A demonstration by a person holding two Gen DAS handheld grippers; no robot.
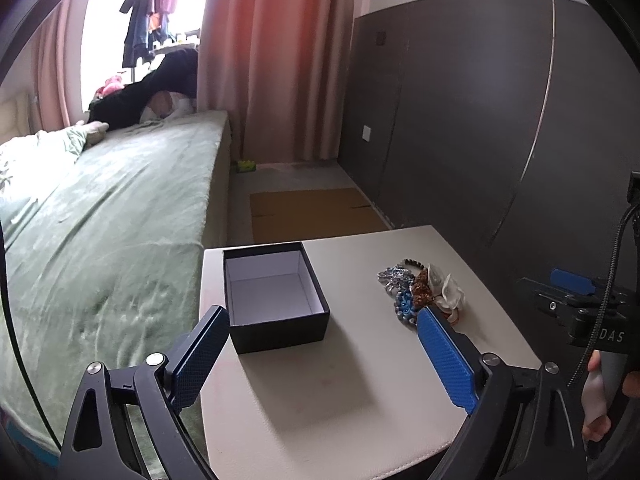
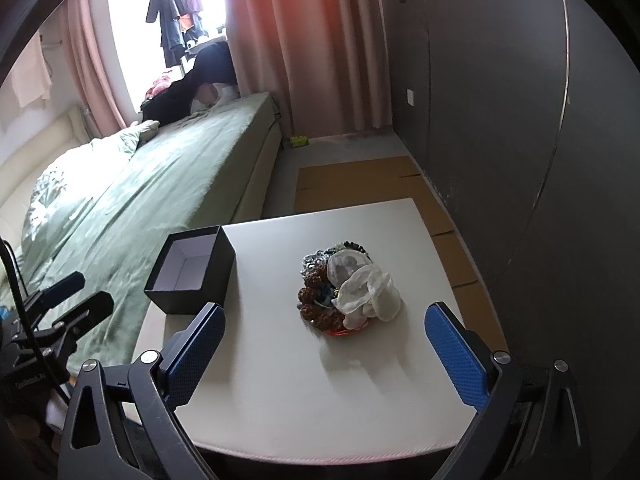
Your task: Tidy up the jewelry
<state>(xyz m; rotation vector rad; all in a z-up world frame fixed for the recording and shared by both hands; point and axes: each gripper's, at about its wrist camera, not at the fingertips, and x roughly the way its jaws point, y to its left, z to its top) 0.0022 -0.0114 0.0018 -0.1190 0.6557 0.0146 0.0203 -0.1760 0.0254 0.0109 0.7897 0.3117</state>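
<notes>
An open black box (image 1: 276, 300) with a white inside stands empty on the white table (image 1: 352, 392), at its left side. To its right lies a heap of jewelry (image 1: 420, 292): bead strings, brown pieces and a white pouch. My left gripper (image 1: 320, 316) hovers open over the table's near part, its jaws spread wide on either side of the box's near right corner, with nothing between the pads. In the right wrist view my right gripper (image 2: 324, 314) is open too, nothing gripped, with the jewelry heap (image 2: 344, 288) just beyond its fingertips and the box (image 2: 192, 272) to the left.
A bed with a green cover (image 1: 112, 216) borders the table on the left. A dark wall panel (image 1: 472, 120) runs along the right. Flat cardboard (image 1: 312, 212) lies on the floor beyond the table. The other gripper and a hand (image 1: 600, 396) show at the right edge.
</notes>
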